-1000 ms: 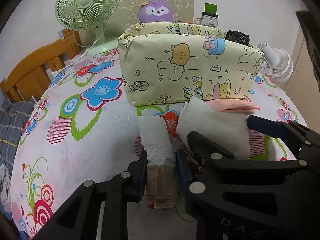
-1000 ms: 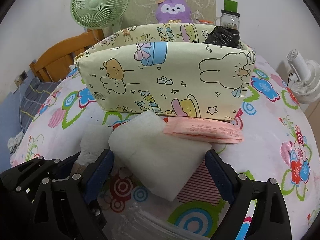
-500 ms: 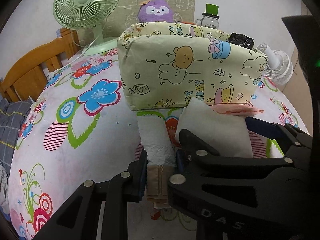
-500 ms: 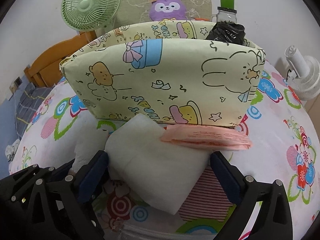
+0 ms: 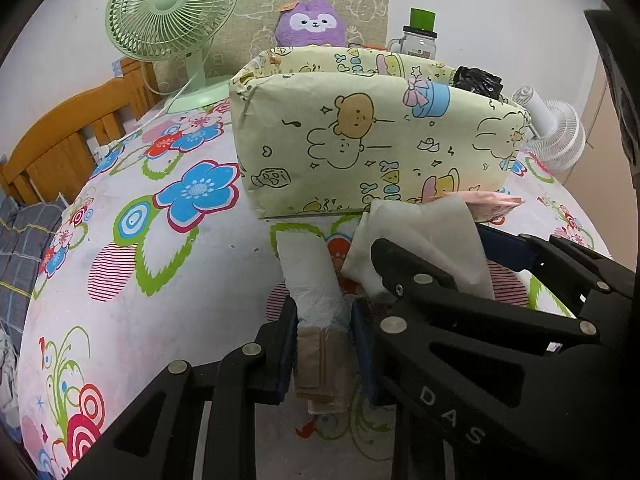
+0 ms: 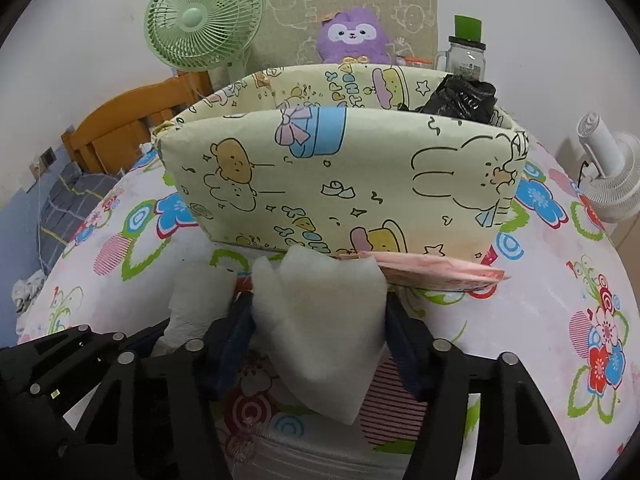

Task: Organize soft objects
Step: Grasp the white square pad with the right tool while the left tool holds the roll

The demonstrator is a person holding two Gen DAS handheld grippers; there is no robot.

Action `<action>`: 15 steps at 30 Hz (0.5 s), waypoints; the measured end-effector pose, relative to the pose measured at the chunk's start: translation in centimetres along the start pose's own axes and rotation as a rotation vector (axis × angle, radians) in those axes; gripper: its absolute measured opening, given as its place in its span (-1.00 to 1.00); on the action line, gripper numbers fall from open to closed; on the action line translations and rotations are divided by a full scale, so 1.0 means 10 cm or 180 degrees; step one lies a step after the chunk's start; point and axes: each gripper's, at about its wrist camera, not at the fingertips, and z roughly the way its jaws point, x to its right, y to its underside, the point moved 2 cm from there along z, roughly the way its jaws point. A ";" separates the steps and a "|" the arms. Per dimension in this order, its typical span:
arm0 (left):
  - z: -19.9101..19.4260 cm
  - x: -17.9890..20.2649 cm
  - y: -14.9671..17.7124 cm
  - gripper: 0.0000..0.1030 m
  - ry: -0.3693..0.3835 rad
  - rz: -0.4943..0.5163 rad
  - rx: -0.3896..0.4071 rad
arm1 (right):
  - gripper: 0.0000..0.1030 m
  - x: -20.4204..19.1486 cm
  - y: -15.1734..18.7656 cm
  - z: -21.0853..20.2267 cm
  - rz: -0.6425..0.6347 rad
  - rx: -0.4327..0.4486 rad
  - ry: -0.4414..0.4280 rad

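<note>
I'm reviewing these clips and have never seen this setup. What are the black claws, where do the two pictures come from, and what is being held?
No robot: a person carries two hand-held black grippers, each with a fisheye camera looking along its fingers. The left gripper is shut on a rolled white cloth with a tan band. The right gripper has just been closing and now pinches a white folded soft pad. Both sit on a flower-print tablecloth, before a pale yellow cartoon-print fabric box. A flat pink packet lies against the box.
</note>
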 end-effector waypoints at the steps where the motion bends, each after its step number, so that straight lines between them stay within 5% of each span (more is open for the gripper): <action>1: 0.00 0.00 0.00 -0.48 -0.0002 0.0000 -0.0001 | 0.17 0.00 0.00 -0.01 -0.0002 0.0003 -0.0001; 15: -0.14 0.09 0.03 -0.48 0.0014 0.0031 0.0056 | 0.02 0.04 0.07 -0.22 0.0043 0.0076 -0.0056</action>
